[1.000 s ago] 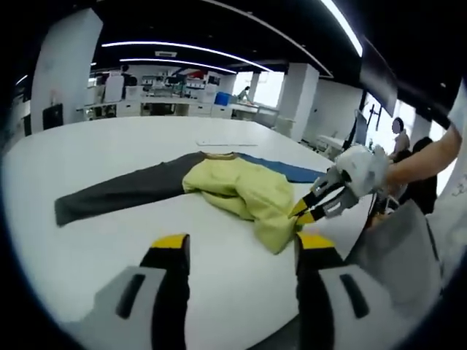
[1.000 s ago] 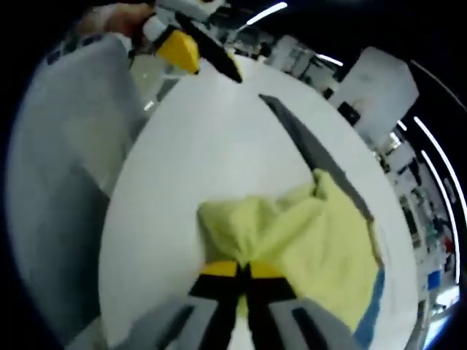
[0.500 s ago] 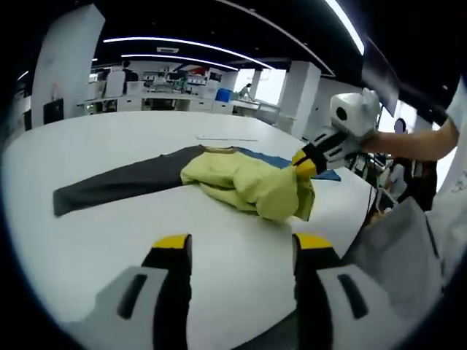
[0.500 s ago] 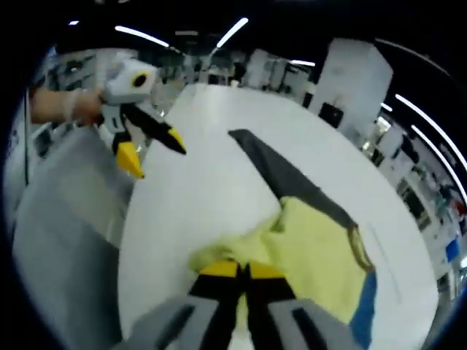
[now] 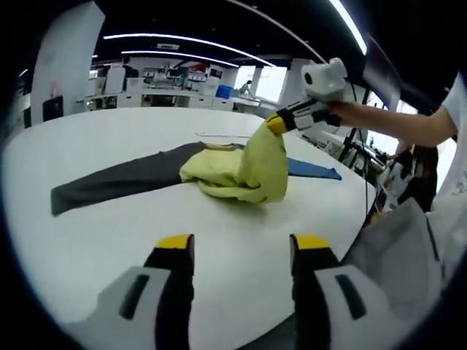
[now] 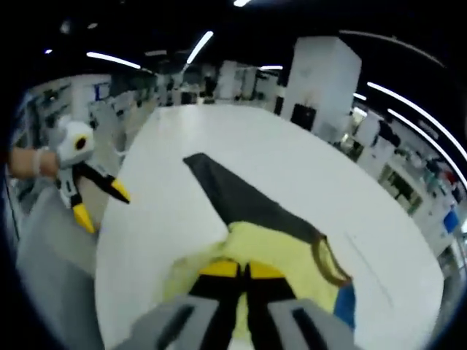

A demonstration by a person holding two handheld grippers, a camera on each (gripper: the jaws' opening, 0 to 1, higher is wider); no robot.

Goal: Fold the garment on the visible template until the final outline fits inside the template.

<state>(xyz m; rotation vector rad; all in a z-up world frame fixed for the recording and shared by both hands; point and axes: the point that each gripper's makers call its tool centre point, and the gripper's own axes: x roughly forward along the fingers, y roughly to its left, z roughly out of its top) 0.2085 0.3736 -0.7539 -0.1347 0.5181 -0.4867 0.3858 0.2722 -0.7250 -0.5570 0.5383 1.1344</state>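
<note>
**Yellow panel lifted off the bench by the right gripper**

The white bench (image 5: 102, 219) stretches ahead of both pairs of fingers. The garment (image 5: 219, 171) lies on it, well beyond the left gripper's fingers, with its long axis running across the left gripper view: a dark grey sleeve (image 5: 117, 184) points away to the left, and a blue part (image 5: 310, 170) reaches out to the right. Its yellow middle is bunched, and one yellow edge is pulled up off the bench into a peak.

The right gripper (image 5: 276, 124) has its yellow-tipped fingers closed together on that raised yellow edge; in its own view the yellow cloth sits right at the fingertips and the grey sleeve points away from them.

The left gripper (image 5: 237, 244) hovers over bare bench, fingers spread apart and holding nothing.
</note>
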